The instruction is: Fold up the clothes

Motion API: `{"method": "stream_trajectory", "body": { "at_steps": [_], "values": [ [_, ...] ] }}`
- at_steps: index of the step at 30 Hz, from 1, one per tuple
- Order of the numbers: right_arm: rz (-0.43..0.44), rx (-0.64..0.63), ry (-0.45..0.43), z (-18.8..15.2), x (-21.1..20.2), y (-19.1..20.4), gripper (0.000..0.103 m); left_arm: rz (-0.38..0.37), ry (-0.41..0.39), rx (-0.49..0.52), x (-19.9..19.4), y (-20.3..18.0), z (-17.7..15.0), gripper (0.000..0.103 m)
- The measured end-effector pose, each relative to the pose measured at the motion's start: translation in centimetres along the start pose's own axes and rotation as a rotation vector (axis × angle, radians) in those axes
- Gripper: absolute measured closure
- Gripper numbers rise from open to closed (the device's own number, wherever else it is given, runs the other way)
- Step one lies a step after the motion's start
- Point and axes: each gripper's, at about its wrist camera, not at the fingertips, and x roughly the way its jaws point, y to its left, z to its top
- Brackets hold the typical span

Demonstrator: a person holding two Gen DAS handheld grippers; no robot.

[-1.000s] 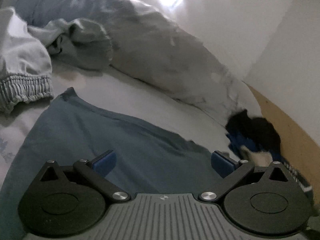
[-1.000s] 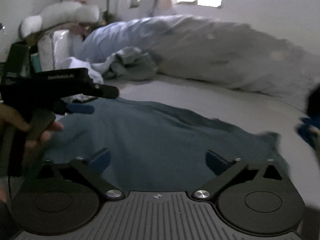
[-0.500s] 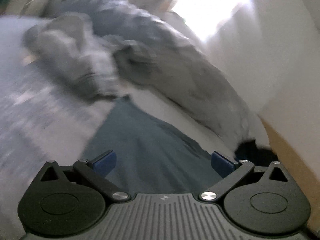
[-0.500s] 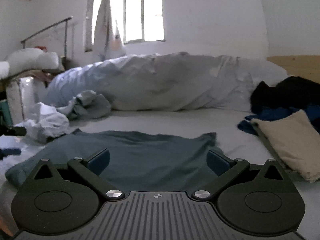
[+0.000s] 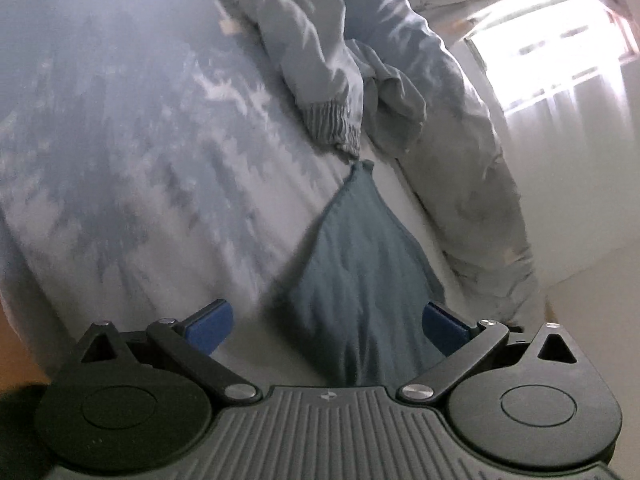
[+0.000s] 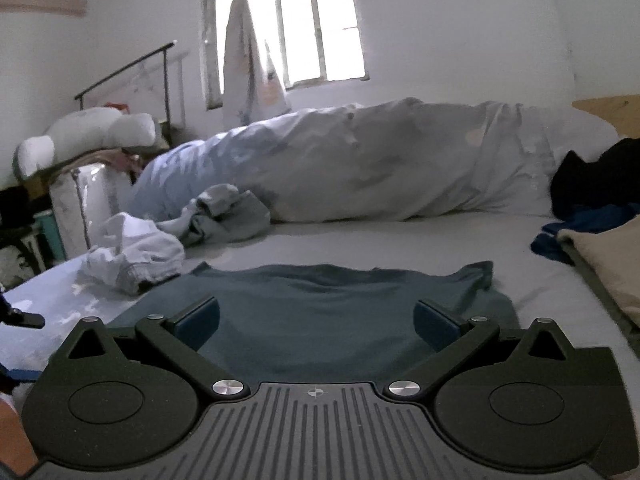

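Fingers spread wide on both my grippers, and neither has hold of anything. My left gripper (image 5: 326, 322) hangs tilted over the near left part of the bed (image 5: 120, 152), looking along the left edge of the teal shirt (image 6: 340, 312), which in that view narrows to a pinched corner (image 5: 362, 168) at the far end. Just beyond that corner lies a pale grey garment with a ribbed cuff (image 5: 332, 124), and behind it the rolled-up duvet (image 6: 380, 164) runs along the far side of the bed.

My right gripper (image 6: 316, 318) sits low at the near edge of the shirt, which lies spread flat across the middle of the mattress with a sleeve sticking up at its far right (image 6: 478, 274). A crumpled white garment (image 6: 132, 258) rests touching or just beside the shirt's far left corner. To the right sit a folded tan cloth (image 6: 604, 264) and a dark heap (image 6: 592, 184), near but apart from the shirt.

My worry is the pinch. Thin fabric on a soft mattress is easy to miss, or I could catch the sheet along with it and drag the bedding. If my two grippers take uneven hold, the fold will skew. Lifting the far left corner might also snag the white garment.
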Motion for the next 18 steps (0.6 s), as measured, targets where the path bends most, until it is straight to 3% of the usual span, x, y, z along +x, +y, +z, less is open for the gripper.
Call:
{"method": "stream_trajectory", "body": {
  "at_steps": [8,18],
  "values": [
    [0.019,-0.017,-0.002,-0.4,0.1,0.7,0.0,-0.047,0.0,-0.083,2.1,0.2,0.4,0.0],
    [-0.015,-0.015,0.017,-0.8,-0.2,-0.2,0.0,-0.027,0.028,-0.036,5.2,-1.7,0.7,0.0]
  ]
}}
